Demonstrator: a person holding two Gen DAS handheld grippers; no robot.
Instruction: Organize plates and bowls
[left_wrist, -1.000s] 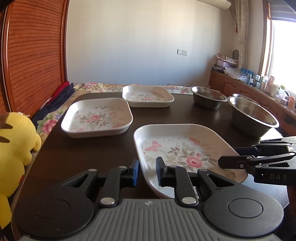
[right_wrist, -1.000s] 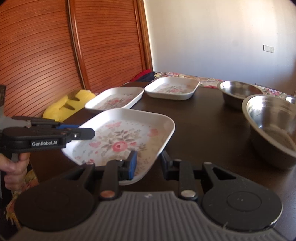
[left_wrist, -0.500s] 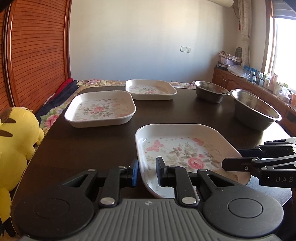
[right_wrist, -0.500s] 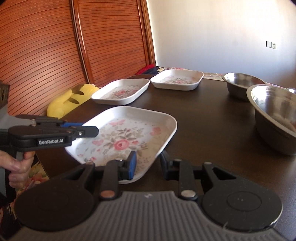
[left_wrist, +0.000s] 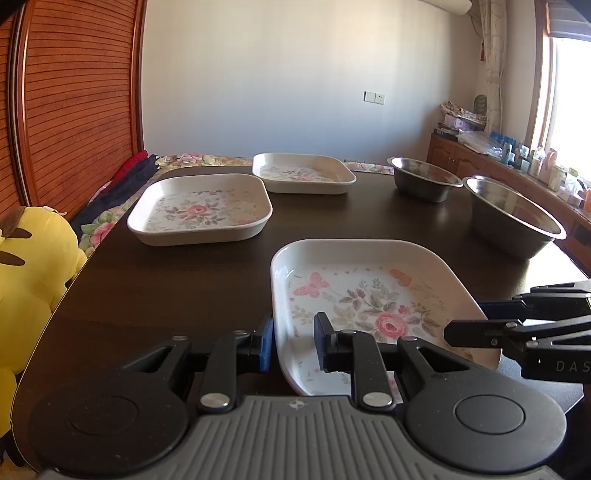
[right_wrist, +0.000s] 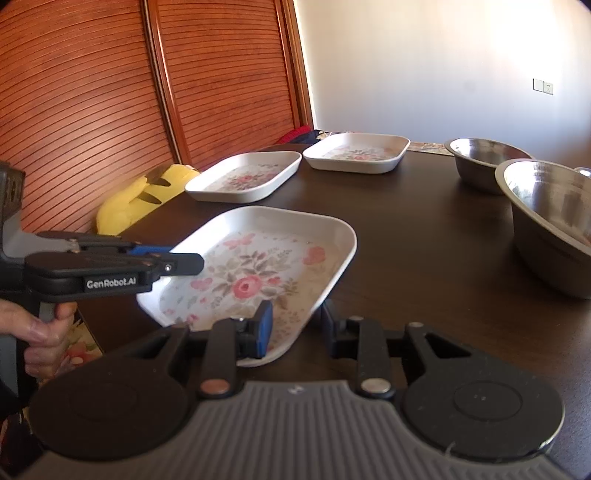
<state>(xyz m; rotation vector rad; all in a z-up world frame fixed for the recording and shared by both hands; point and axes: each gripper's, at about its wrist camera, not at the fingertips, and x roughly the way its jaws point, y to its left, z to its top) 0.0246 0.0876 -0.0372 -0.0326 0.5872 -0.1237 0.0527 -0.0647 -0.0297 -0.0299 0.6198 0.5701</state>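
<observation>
Dark wood fills both views: a table (left_wrist: 192, 280) with a slatted wooden wall behind and a sideboard under the window.

At the table's near edge sits the nearest floral plate (left_wrist: 369, 295), a shallow rounded rectangle whose near rim overhangs or rides just above that edge; which, I cannot tell. Both grippers straddle its near rim. The left gripper (left_wrist: 293, 341) has one finger outside the near-left wall and one inside over the print; the right gripper (right_wrist: 295, 328) does the same at the near-right corner, its blue pad inside. Neither pair is clearly pressed onto the rim: a gap shows at each, so the fingers look part-closed around the wall, not clamped.

The plate's long axis runs away from the fingers toward the far edge, so I judge the next move to be a two-handed lift and carry straight ahead or to the left.

Ahead on the left lies the second floral plate (left_wrist: 199, 214), with the third floral plate (left_wrist: 303, 172) behind it at the far edge. On the right side stand the small steel bowl (left_wrist: 423, 179) and the large steel bowl (left_wrist: 513, 216), well apart from the plates. A yellow plush toy (left_wrist: 33, 266) sits off the left edge.
</observation>
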